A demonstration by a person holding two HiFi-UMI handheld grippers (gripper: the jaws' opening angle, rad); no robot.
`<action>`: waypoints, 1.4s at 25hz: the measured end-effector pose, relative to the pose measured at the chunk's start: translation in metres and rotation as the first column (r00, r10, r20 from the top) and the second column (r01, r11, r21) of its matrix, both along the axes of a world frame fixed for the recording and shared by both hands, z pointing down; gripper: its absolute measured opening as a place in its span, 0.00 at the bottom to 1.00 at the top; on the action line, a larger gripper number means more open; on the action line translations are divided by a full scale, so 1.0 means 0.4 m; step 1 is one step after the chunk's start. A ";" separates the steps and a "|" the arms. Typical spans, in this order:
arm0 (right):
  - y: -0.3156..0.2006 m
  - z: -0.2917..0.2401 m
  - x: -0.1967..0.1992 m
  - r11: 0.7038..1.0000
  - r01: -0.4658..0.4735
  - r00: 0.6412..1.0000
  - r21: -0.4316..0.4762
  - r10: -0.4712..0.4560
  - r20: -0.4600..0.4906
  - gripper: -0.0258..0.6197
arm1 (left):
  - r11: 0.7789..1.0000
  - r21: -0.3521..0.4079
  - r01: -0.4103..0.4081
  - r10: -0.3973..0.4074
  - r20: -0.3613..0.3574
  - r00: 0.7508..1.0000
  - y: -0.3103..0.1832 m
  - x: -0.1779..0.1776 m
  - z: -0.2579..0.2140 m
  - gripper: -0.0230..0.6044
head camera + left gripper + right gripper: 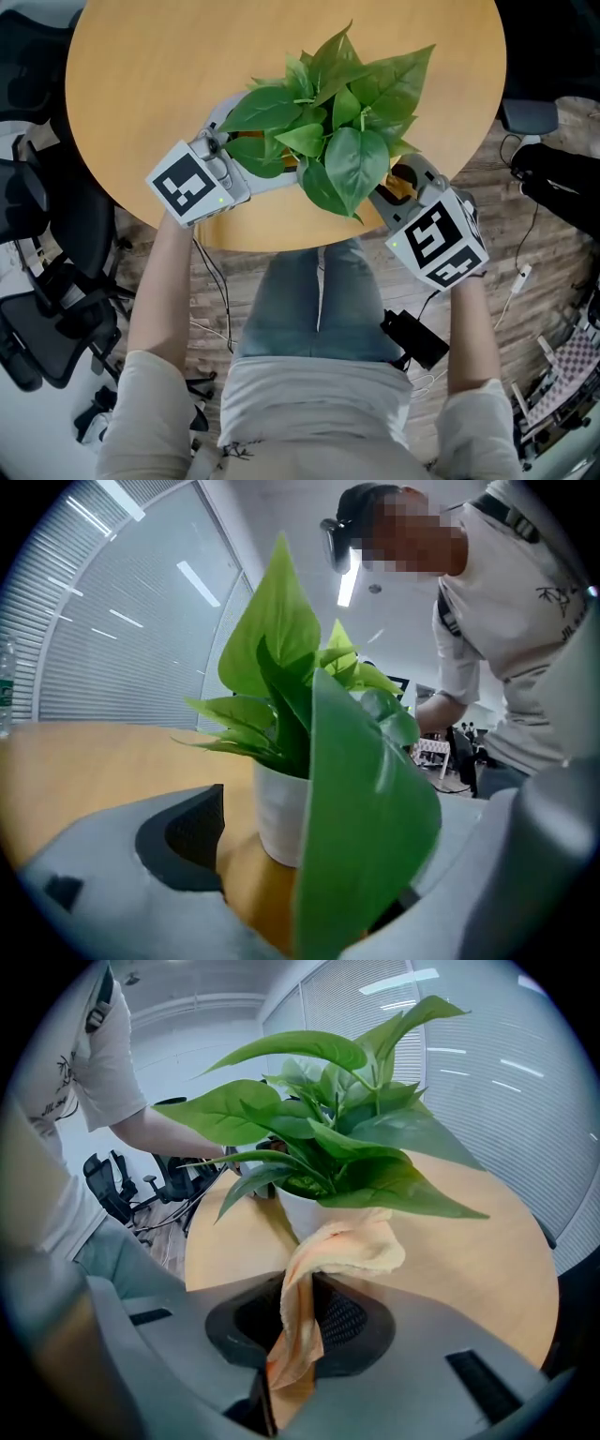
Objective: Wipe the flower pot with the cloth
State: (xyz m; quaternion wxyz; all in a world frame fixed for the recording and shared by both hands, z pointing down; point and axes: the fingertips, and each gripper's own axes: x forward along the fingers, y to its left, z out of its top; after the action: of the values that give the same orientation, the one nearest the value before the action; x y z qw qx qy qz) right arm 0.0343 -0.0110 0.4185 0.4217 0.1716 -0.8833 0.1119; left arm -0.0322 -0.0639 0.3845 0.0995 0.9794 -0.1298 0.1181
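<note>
A leafy green plant (337,122) stands in a white flower pot (279,813) near the front edge of a round wooden table (159,66). In the head view the leaves hide the pot. My left gripper (242,150) reaches in from the left, open wide. The pot stands just ahead between its jaws, with no pad touching it, and a large leaf (361,827) hangs in front. My right gripper (305,1330) is shut on an orange cloth (342,1246). The cloth's free end drapes against the near side of the pot (305,1211), under the leaves.
Black office chairs (47,291) stand on the floor at the left. A black bag (562,178) and cables lie at the right, and a black device (414,339) lies beside the person's legs. The table's front edge (281,246) runs just below both grippers.
</note>
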 end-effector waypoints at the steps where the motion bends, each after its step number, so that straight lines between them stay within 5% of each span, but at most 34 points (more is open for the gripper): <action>1: 0.000 0.000 0.000 1.000 -0.001 1.000 -0.001 0.001 0.000 0.13 | 1.000 -0.003 -0.025 0.025 -0.003 1.000 0.000 0.006 -0.002 0.79; 5: 0.002 -0.001 -0.004 1.000 -0.003 1.000 -0.002 0.003 0.003 0.13 | 0.995 -0.018 -0.100 0.099 -0.030 0.995 0.014 0.023 -0.007 0.75; 9: -0.007 -0.012 0.021 1.000 -0.031 1.000 0.001 0.031 -0.001 0.13 | 0.996 -0.004 -0.088 0.088 -0.088 0.992 0.015 0.028 -0.018 0.68; 17: -0.118 -0.017 0.057 0.992 -0.129 0.990 0.013 0.130 -0.050 0.13 | 0.998 -0.016 -0.065 0.064 -0.043 0.997 0.018 0.026 -0.004 0.68; 23: -0.116 -0.015 0.020 0.997 -0.044 0.990 0.063 0.052 -0.130 0.13 | 1.000 0.000 -0.023 0.023 -0.027 0.999 0.017 0.029 -0.004 0.68; 35: -0.073 -0.006 0.042 0.997 -0.062 0.989 0.046 0.068 -0.132 0.13 | 0.994 0.005 0.108 -0.108 -0.019 0.994 0.032 0.061 0.000 0.68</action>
State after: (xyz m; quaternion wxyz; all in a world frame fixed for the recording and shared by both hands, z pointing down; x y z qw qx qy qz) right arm 0.0511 -0.0403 0.4160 0.4723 0.2162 -0.8491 0.0956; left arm -0.0079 -0.0510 0.3845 0.1038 0.9724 -0.1820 0.1029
